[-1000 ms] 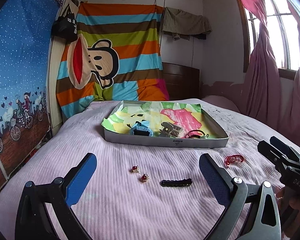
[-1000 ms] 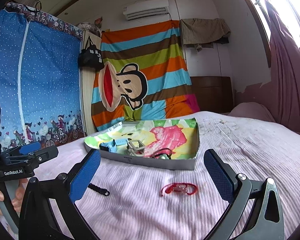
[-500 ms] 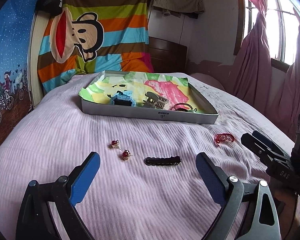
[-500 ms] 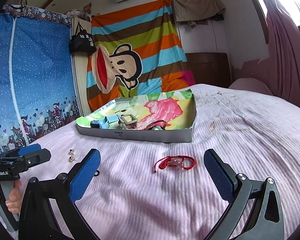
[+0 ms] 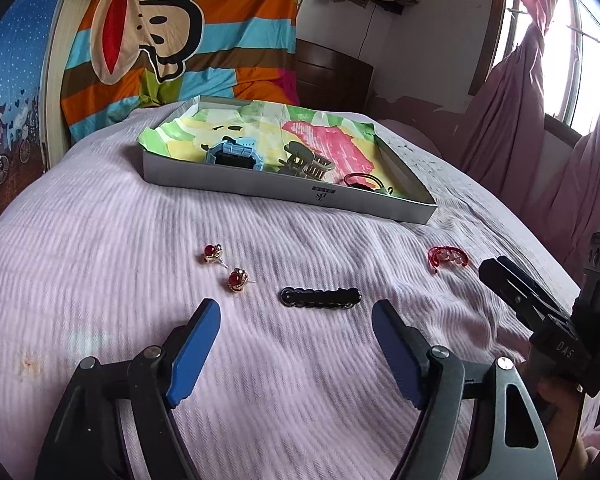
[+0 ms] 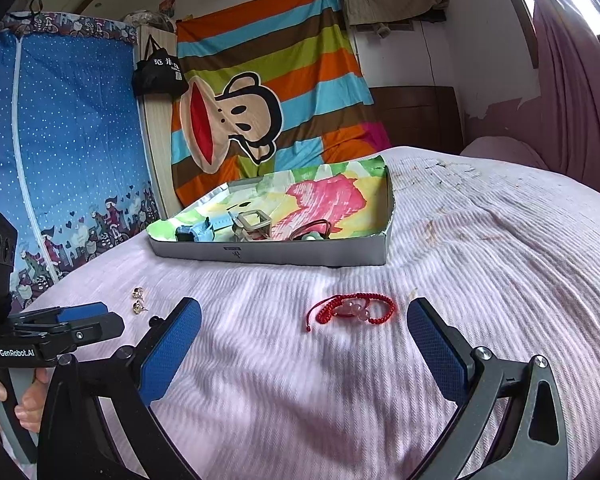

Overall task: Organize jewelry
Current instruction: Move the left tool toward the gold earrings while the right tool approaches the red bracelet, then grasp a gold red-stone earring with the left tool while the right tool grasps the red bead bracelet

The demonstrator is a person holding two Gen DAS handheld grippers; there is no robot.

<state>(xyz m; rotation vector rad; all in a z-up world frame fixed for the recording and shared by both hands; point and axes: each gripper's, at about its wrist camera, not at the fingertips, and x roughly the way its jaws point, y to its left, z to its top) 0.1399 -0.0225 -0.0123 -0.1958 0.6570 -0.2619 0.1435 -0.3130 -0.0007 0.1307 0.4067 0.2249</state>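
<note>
two grippers hover over the bed w/ nothing held: our left gripper (image 5: 296,316), jaws just been closing, still spread before the black clip (image 5: 320,298); right gripper (image 6: 304,320) wide by the red bracelet (image 6: 352,308). risk: pads snag the bedspread (image 5: 100,240) or nudge the earrings (image 5: 225,266).

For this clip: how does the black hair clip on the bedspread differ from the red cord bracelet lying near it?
The black hair clip is a straight, rigid-looking bar with scalloped edges; the red bracelet is thin braided cord curled into a loose loop. The clip is plain black, while the bracelet carries pale pink beads. The clip lies just ahead of the left gripper, the bracelet ahead of the right gripper. Both lie on the pink bedspread, outside the tray.
</note>
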